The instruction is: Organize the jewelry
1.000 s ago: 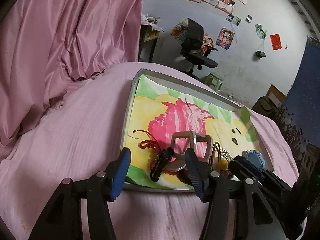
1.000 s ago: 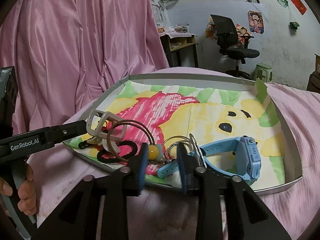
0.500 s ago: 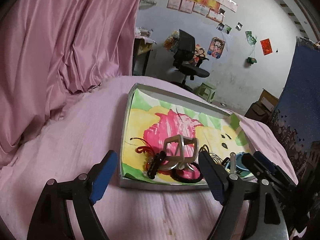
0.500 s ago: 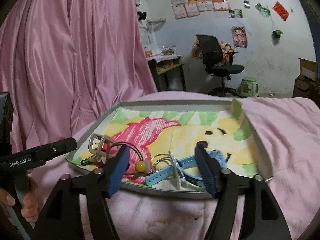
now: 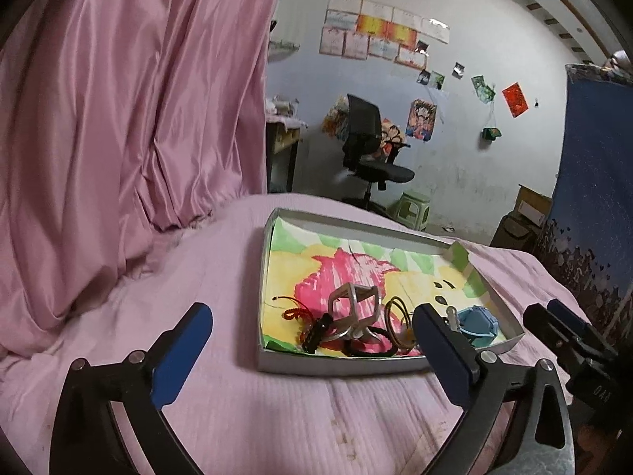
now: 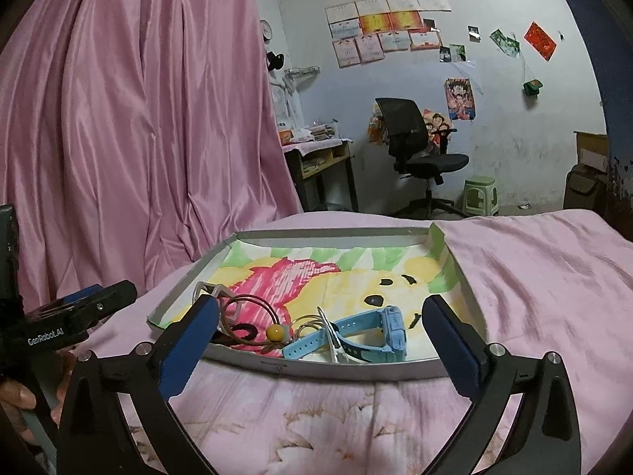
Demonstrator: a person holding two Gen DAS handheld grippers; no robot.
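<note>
From the left wrist camera, the left gripper [image 5: 312, 340] is spread wide with nothing between its blue pads [image 5: 182, 352], and it hangs above the pink bedspread [image 5: 221, 269], short of the tray's near wall; the shallow grey tray [image 5: 336, 364] lies flat on the bedspread, lined with a bright crayon drawing [image 5: 348, 273] in pink, yellow and green; the jewelry sits bunched in the tray's near end: a red beaded cord [image 5: 292, 312] at the left, a dark clip [image 5: 314, 334] just beside it, a silver angular frame piece [image 5: 354, 304] standing up in the middle, a black hair tie [image 5: 370, 350] lying under it, thin wire hoops [image 5: 395, 312] to its right, and a blue watch [image 5: 476, 322] in the near right corner; the right gripper [image 5: 569, 336] shows at the right edge, beside the tray.

From the right wrist camera, the right gripper [image 6: 320, 330] is likewise spread wide and empty, held just before the tray's near wall [image 6: 356, 368]; the blue watch [image 6: 376, 330] lies on its side inside the near edge, touching a white clip [image 6: 336, 340]; the wire hoops [image 6: 253, 316] with a yellow bead [image 6: 275, 331] lie left of it, over the black hair tie [image 6: 243, 330], with the silver frame piece [image 6: 209, 291] behind; the left gripper [image 6: 99, 303] pokes in from the left, clear of the tray, a hand [image 6: 18, 399] on its handle; a pink curtain [image 6: 138, 118] hangs behind.
</note>
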